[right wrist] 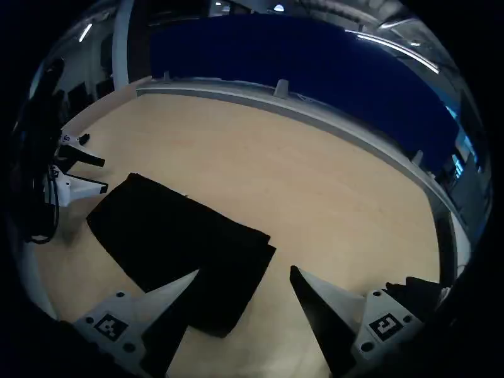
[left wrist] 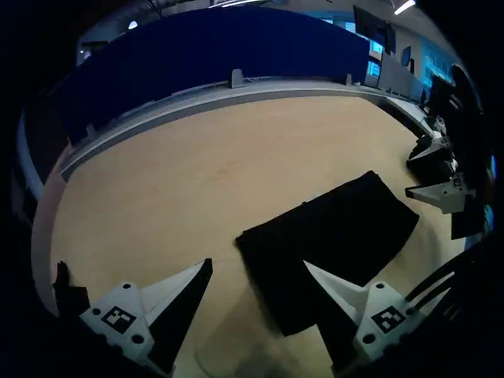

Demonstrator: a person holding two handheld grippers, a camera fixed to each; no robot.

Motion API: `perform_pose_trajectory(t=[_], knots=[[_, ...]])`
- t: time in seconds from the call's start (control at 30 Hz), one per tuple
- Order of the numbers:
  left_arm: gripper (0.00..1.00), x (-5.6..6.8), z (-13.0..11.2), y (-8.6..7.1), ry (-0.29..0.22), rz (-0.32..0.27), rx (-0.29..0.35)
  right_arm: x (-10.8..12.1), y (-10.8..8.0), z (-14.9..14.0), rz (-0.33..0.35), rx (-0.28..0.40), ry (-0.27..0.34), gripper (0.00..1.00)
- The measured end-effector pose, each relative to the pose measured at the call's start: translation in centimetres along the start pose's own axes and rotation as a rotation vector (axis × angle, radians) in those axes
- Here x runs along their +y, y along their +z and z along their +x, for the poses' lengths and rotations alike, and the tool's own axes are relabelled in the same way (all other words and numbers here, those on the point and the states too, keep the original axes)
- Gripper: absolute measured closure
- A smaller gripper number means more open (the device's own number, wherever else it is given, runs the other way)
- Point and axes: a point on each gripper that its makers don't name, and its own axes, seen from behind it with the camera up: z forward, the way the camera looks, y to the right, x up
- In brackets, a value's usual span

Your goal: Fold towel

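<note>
**Two low cameras, one shared scene**

The left gripper view looks forward and down from behind the left gripper (left wrist: 257,263), low over the wooden table (left wrist: 220,157). The black towel (left wrist: 334,233) lies near, before the right jaw. The right gripper view looks likewise from behind the right gripper (right wrist: 244,269), with the towel before the left jaw. Both views share towel, table and the blue partition (left wrist: 220,50) beyond the jaws.

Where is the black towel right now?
In the left gripper view, the black towel lies flat on the wooden table, ahead of the open left gripper, right of centre.
</note>
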Motion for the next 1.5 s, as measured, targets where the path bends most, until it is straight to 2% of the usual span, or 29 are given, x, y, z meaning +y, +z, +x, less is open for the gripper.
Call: perform_pose_trajectory(t=[0.3,0.73,1.0,1.3,1.5], knots=[[0.04,-0.8,-0.5,-1.5,-0.016,0.033,0.006,-0.6,-1.5,-0.8,0.004,-0.003,-0.013,0.00],[0.03,-1.3,-2.9,-4.3,-0.082,0.077,0.004,-1.3,-4.5,-3.1,0.010,-0.007,-0.027,0.00],[0.03,-1.7,-4.3,-6.4,-0.135,0.110,0.005,-1.8,-4.5,-3.8,0.054,-0.008,-0.064,0.00],[0.03,-2.9,-6.8,-9.8,-0.208,0.182,0.004,-2.5,-3.8,-4.7,0.122,-0.032,-0.137,0.00],[0.03,-3.4,-8.5,-11.6,-0.239,0.217,-0.008,-3.0,-3.1,-5.0,0.158,-0.054,-0.189,0.07]])
